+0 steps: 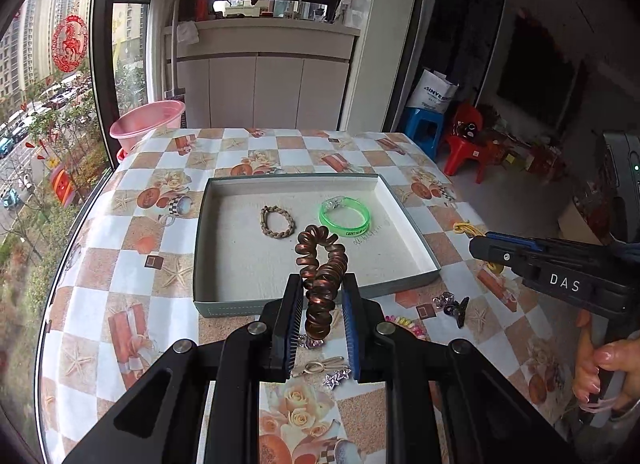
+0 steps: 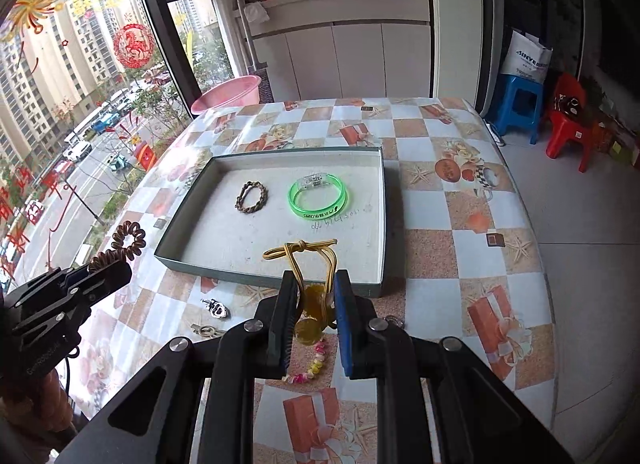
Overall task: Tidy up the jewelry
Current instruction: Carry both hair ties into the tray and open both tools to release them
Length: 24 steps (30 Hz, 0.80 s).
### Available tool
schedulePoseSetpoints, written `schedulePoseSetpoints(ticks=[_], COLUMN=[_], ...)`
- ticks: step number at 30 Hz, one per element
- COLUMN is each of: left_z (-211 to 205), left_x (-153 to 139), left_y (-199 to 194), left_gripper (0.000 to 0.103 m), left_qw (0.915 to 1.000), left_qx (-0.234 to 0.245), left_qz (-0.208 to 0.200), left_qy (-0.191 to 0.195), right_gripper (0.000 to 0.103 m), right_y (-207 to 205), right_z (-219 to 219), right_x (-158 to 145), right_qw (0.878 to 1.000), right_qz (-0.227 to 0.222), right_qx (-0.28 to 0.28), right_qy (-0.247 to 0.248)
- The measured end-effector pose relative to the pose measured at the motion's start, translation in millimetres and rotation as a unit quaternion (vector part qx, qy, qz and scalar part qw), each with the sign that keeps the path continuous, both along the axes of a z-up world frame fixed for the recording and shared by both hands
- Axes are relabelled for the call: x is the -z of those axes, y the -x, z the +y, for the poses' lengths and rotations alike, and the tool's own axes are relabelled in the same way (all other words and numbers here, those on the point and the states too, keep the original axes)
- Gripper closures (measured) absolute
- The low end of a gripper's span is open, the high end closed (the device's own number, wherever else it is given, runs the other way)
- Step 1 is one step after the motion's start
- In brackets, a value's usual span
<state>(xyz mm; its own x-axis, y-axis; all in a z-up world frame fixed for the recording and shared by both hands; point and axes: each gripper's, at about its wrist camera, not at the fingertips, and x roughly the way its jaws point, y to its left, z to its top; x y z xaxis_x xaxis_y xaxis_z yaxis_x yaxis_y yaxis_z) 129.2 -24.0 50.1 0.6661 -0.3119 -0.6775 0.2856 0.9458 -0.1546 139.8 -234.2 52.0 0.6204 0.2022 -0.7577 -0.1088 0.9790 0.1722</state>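
- The left gripper has its jaws closed on a brown spiral hair tie, a glossy copper-toned coil; its loop stands up past the jaw tips, and its lower part runs down between the blue pads.
- The right gripper has its jaws clamped on a yellow elastic hair tie with a knot and an amber charm; the knotted end juts forward beyond the jaws, and the charm hangs between them.
- Both ties are held above the desk, near the front edge of the shallow grey box.
- In the box lie two pieces, apart: one braided brown bracelet and one clear green bangle.
- Loose on the desk in front of the box: one pastel bead string, one dark claw clip, one silver heart charm.
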Motion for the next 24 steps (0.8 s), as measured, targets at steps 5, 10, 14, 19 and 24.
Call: schedulePoseSetpoints(ticks=[5,10,14,19,24], left_z=[2,-2,-5,-9,-15], left_x=[-4,5,28,69,98], left_y=[-40,-79,-106,-130,-146], left_gripper=[0.070,0.070,0.070,0.070,0.070], left_qw=[0.9999,0.9997,0.9988,0.9956,0.9923], left_qx=[-0.004,-0.004,-0.006,-0.016,-0.021], left_qz=[0.008,0.020,0.042,0.085,0.111], left_qy=[0.004,-0.013,-0.025,-0.037,-0.051], right_gripper=[0.083,0.083,0.083,0.083,0.083], right_y=[-37,-79,-105,-120,-130], right_z=[5,9,15,18,16], right_x=[-16,-17,6,54,97], right_qw=[1.000,1.000,0.999,0.997,0.993], right_qz=[-0.008,0.007,0.032,0.081,0.120], right_qx=[-0.012,-0.014,-0.016,-0.018,-0.013], right_qy=[0.007,-0.001,0.008,0.002,-0.001])
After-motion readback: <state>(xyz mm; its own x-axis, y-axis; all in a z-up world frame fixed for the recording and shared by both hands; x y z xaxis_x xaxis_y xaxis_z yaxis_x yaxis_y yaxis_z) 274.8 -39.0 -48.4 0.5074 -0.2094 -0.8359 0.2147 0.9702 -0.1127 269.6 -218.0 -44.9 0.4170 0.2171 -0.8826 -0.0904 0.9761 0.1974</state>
